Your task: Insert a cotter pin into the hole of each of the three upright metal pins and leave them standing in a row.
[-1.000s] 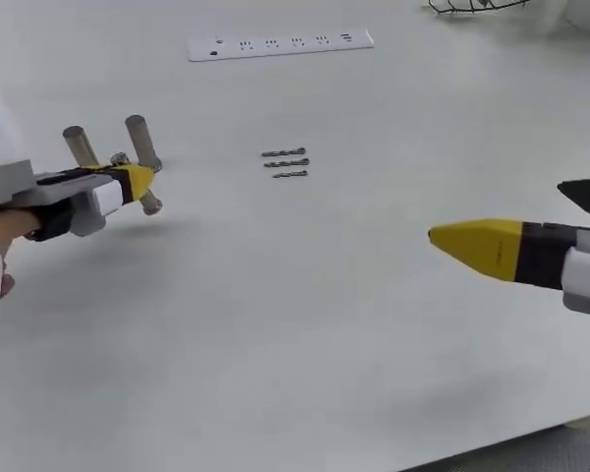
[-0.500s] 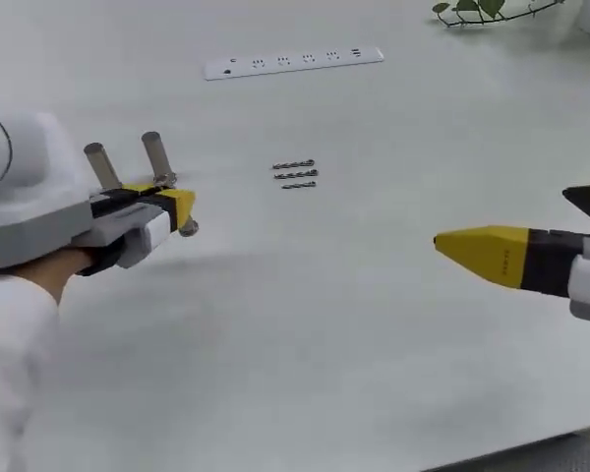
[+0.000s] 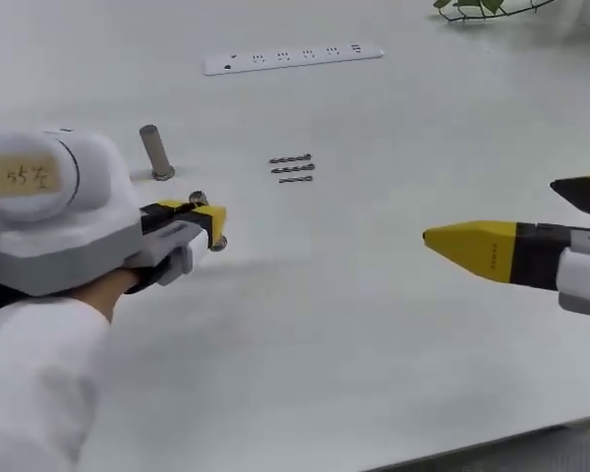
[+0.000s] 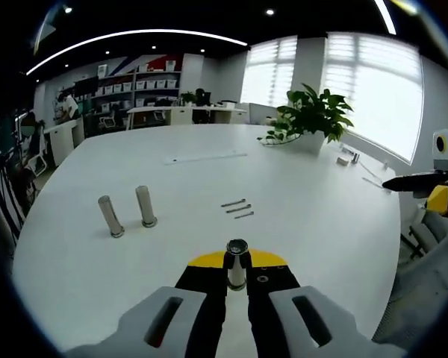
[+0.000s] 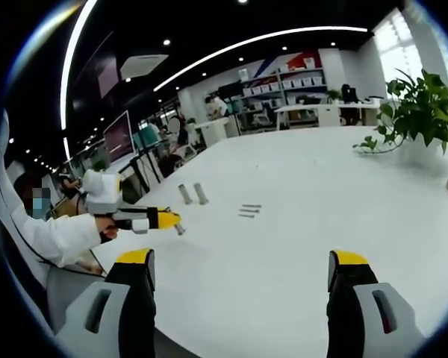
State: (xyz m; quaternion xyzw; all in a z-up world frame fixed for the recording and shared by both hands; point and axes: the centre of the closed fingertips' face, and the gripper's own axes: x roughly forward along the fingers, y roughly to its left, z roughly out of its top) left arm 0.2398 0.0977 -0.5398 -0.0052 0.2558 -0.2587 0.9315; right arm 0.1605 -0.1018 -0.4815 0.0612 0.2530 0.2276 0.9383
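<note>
Since a second ago, my left gripper (image 3: 208, 222) has come away from the cluster of pins and carried one off to the right and toward me, closing much of the gap to the cotter pins. It is clamped on that metal pin (image 4: 237, 262), which sits crosswise in the jaws, close to upright with its top end tipped a little, and seems to hang clear of the worktop (image 3: 305, 324). I cannot make out its hole from here.

Behind and to the left of it, the two other pins (image 4: 145, 206) stand side by side, just apart from each other.

Ahead and slightly right of the left gripper lie the three cotter pins (image 3: 293, 168), parallel and close together, flat on the worktop, their long axes running left to right across my head view.

My right gripper (image 5: 243, 262) is empty with its jaws wide apart, and is well away from the cotter pins on the far side of them. They lie between the two grippers, nearer the left. I judge the free right one must fetch a cotter pin; its jaws look set to close across the thin width.
</note>
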